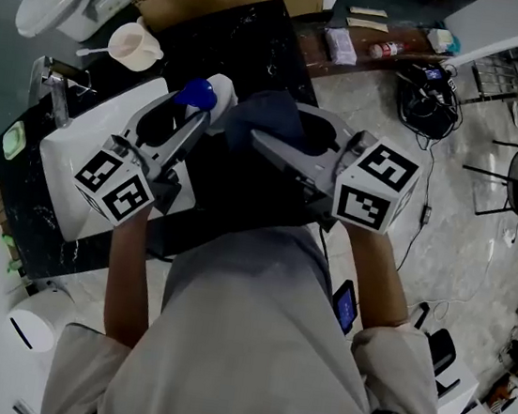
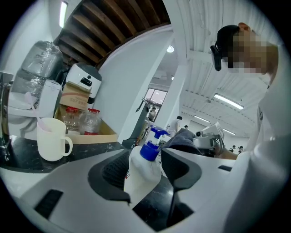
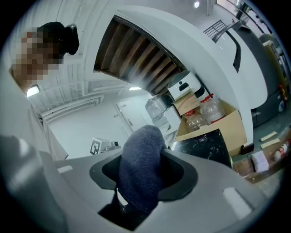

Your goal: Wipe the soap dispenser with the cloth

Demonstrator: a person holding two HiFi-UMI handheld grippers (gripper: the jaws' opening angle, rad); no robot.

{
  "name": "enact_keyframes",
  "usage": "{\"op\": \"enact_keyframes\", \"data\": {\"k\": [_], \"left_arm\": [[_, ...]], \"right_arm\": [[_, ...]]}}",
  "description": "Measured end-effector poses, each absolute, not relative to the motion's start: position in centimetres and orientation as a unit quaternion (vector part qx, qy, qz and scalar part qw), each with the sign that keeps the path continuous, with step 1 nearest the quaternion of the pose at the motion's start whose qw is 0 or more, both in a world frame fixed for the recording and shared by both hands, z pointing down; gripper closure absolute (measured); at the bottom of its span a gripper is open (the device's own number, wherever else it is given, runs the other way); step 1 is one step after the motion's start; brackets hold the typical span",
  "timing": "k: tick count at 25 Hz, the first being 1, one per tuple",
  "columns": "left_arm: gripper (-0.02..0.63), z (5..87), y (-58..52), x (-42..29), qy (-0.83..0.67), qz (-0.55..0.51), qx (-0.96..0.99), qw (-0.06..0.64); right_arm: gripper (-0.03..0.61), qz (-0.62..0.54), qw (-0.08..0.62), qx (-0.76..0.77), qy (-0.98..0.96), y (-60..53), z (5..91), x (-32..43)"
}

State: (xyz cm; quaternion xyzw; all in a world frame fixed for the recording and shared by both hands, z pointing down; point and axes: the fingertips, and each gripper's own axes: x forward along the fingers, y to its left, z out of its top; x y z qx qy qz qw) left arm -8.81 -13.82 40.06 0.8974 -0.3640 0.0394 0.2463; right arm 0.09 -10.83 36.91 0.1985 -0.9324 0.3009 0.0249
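Soap dispenser point(image 2: 143, 178) in left claw point(image 2: 146, 160), label point(image 2: 127, 174) unreadable; cloth point(image 3: 140, 166) in right claw point(image 3: 145, 173).

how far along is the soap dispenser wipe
Done: the left gripper is shut on the soap dispenser, and the right gripper is shut on the cloth. In hand: the head view shows the cloth right beside the soap dispenser, though contact can't be confirmed. Left: the wiping itself; nothing shows how much of it, if any, is done.
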Motion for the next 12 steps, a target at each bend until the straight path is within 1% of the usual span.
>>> {"op": "enact_keyframes", "data": {"k": [5, 12], "left_arm": [[0.4, 39.4, -13.5, -9.0, -0.365, 0.036, 0.901, 0.232], [0.4, 37.3, -12.8, -9.5, -0.387, 0.029, 0.901, 0.192]], "right_arm": [[0.4, 0.302, 0.025, 0.199, -0.932, -10.7, 37.0, 0.6], [0.4, 0.278, 0.008, 0.23, -0.933, -11.5, 35.9, 1.6]]}}
